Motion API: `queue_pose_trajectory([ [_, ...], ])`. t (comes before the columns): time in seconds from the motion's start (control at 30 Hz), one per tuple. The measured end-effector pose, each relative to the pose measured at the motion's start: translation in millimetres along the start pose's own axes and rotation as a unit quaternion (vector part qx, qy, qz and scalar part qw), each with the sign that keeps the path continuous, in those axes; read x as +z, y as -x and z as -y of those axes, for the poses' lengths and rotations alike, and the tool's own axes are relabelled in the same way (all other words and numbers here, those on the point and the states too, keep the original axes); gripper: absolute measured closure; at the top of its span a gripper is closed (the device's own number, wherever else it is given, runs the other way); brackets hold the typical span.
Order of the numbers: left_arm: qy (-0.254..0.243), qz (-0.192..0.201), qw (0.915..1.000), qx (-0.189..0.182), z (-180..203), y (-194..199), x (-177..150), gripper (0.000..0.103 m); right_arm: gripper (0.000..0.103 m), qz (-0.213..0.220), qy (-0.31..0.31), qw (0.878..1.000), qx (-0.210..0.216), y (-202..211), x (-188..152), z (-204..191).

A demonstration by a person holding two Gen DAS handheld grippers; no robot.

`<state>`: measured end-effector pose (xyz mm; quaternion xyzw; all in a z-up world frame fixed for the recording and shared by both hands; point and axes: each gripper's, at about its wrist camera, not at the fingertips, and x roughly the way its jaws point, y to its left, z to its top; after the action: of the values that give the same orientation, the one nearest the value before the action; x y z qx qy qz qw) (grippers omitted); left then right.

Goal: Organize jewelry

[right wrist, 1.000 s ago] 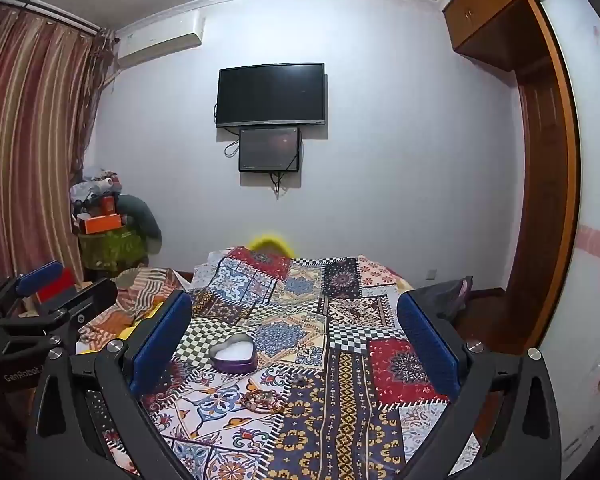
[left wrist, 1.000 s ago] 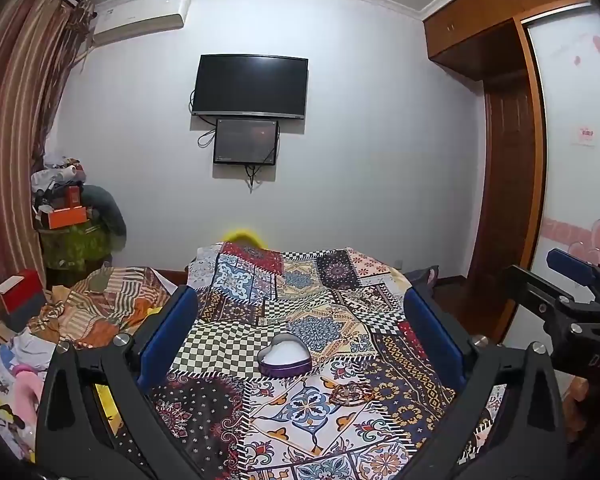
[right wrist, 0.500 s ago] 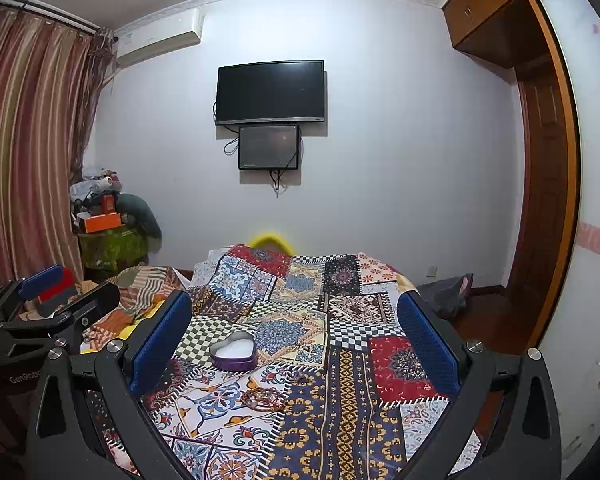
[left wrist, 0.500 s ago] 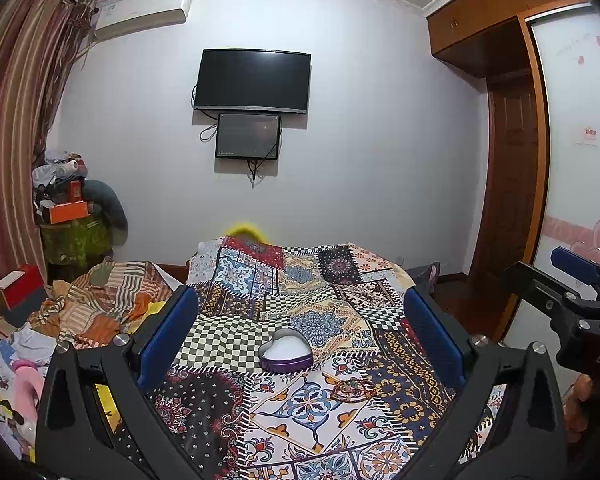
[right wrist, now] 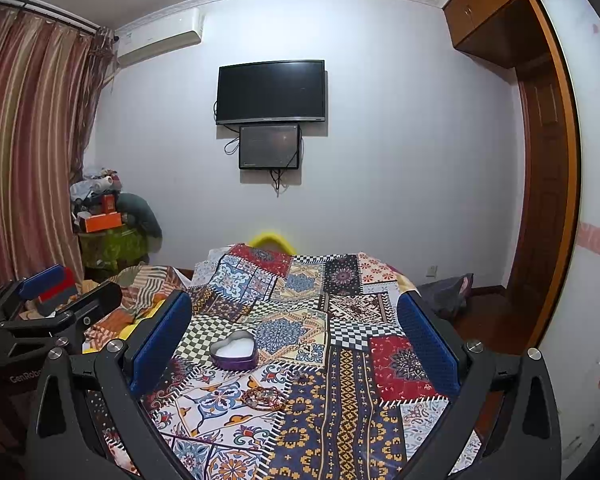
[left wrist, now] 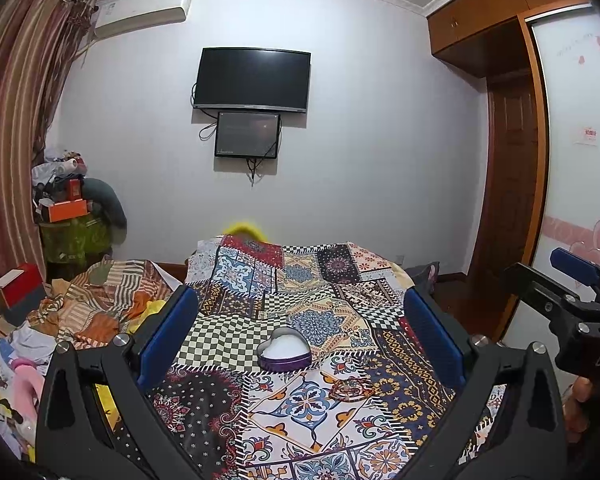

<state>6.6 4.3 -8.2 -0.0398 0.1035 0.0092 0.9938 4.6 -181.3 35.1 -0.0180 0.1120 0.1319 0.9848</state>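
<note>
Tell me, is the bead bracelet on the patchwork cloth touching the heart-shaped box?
Apart. In the right wrist view a strip of patterned cloth shows between the bracelet and the heart-shaped box; the left wrist view shows that gap too.

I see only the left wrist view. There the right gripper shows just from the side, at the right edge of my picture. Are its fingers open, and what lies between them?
Observer: In the right wrist view, the right gripper has its fingers wide open and holds nothing. The bracelet lies on the bedspread between them, left of the middle.
Operator: And where is the heart-shaped box from there?
Observer: The heart-shaped box sits beyond the bracelet and apart from it, also left of the middle.
Operator: Is there anything near them that I miss?
Observer: A small dark thing lies on the cloth just beyond the bracelet. It is too small to name.
</note>
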Motion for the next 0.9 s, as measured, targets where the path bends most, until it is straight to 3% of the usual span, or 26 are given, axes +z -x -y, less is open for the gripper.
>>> queue_pose_trajectory([
  [0.9,-0.002,-0.009,0.9999,-0.007,5.5,-8.1,-2.7,0.0,0.001,-0.008,-0.006,1.0,0.0,-4.7,-1.9,2.5],
])
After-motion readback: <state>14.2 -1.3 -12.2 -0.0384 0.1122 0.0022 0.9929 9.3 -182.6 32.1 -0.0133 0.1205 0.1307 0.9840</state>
